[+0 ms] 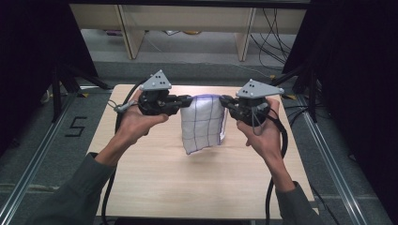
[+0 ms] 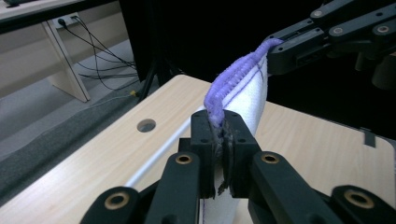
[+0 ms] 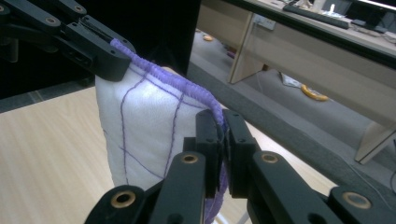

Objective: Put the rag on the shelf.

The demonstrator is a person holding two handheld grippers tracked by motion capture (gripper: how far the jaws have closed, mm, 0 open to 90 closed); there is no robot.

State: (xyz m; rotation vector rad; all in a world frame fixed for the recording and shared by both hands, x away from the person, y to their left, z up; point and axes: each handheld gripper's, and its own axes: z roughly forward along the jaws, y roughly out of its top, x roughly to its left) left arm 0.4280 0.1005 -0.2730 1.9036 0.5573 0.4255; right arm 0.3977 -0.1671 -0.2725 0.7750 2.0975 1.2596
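Note:
A white cloth (image 1: pixel 202 124) with thin purple grid lines and a purple stitched edge hangs above the wooden table (image 1: pixel 155 183), folded over on itself. My left gripper (image 1: pixel 187 100) is shut on its top left corner and my right gripper (image 1: pixel 222 100) is shut on its top right corner. In the left gripper view the purple edge of the cloth (image 2: pixel 233 81) runs from my own jaws up to the right gripper (image 2: pixel 275 49). The right gripper view looks along the cloth (image 3: pixel 140 121) to the left gripper (image 3: pixel 114 53) at its far corner. The cloth's lower end hangs free over the table.
The table has a round cable hole (image 2: pixel 146 125) near its far edge. Grey carpet, metal floor rails (image 1: pixel 28 164) and a floor marking "5" (image 1: pixel 75 126) lie to the left. Wooden desk legs (image 1: pixel 130 30) and cables (image 1: pixel 272 37) stand beyond the table.

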